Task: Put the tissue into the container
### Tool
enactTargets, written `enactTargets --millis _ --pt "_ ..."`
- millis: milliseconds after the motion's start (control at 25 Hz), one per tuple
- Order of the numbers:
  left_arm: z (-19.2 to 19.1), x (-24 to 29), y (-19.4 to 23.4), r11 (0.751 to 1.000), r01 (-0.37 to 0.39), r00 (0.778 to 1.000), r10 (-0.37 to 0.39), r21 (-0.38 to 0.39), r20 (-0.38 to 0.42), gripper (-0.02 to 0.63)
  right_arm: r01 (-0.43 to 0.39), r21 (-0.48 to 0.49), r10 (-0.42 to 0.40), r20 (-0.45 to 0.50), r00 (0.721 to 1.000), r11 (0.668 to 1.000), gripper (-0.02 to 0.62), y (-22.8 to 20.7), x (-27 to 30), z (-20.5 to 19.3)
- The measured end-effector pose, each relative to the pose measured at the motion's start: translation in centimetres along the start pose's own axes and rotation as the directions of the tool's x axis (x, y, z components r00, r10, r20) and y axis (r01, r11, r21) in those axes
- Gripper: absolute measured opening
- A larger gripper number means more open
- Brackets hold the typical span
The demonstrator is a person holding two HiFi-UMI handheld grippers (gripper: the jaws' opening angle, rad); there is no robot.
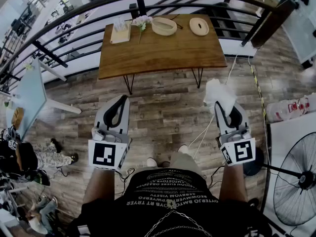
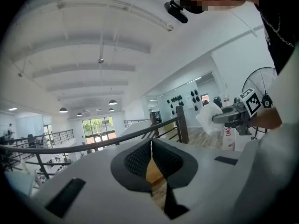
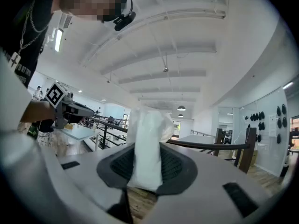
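**Carrying tissue toward the table**

Facing the table (image 1: 163, 53), with the container (image 1: 164, 26) well ahead of the fingertips. Holding the left gripper (image 2: 150, 146) closed, empty and spare. Clamping the right gripper (image 1: 218, 105) on the tissue (image 1: 218, 90), most of it sticking out past the fingertips, likely for easy dropping.

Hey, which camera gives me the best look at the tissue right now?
The right gripper view: the tissue fills the centre, pinched between the pads of the right claw. The head view shows it small, sticking out of that claw's tip. The left gripper view catches it far off at the right.
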State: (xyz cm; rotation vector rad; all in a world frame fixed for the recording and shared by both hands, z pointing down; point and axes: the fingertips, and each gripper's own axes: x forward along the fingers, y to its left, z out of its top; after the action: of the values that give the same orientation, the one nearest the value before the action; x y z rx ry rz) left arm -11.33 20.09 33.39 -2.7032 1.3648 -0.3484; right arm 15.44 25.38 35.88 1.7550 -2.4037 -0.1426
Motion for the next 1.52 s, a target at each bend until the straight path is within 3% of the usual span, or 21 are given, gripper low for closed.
enactTargets --millis 280,600,1040,1520 --pt "-3.6 -10.0 6.3 0.999 -0.030 1.000 0.029 -0.030 -0.008 0.031 -0.001 0.008 0.001 -0.002 1.000 1.000 0.120 10.2 -0.7 2.5" --pt "-5.1 -15.3 7.6 0.999 0.006 0.999 -0.004 -0.047 0.034 0.031 0.031 0.015 -0.031 0.025 0.999 0.999 0.121 15.0 -3.4 5.6" --pt "-7.0 -15.2 7.8 0.998 -0.016 1.000 0.017 -0.057 0.025 0.031 0.035 0.055 -0.036 0.016 0.999 0.998 0.121 14.2 -4.1 4.5" --pt "-5.8 -6.2 7.4 0.997 -0.041 0.999 0.041 -0.062 0.005 0.031 -0.017 0.081 0.018 -0.004 1.000 0.997 0.121 7.4 2.5 1.8"
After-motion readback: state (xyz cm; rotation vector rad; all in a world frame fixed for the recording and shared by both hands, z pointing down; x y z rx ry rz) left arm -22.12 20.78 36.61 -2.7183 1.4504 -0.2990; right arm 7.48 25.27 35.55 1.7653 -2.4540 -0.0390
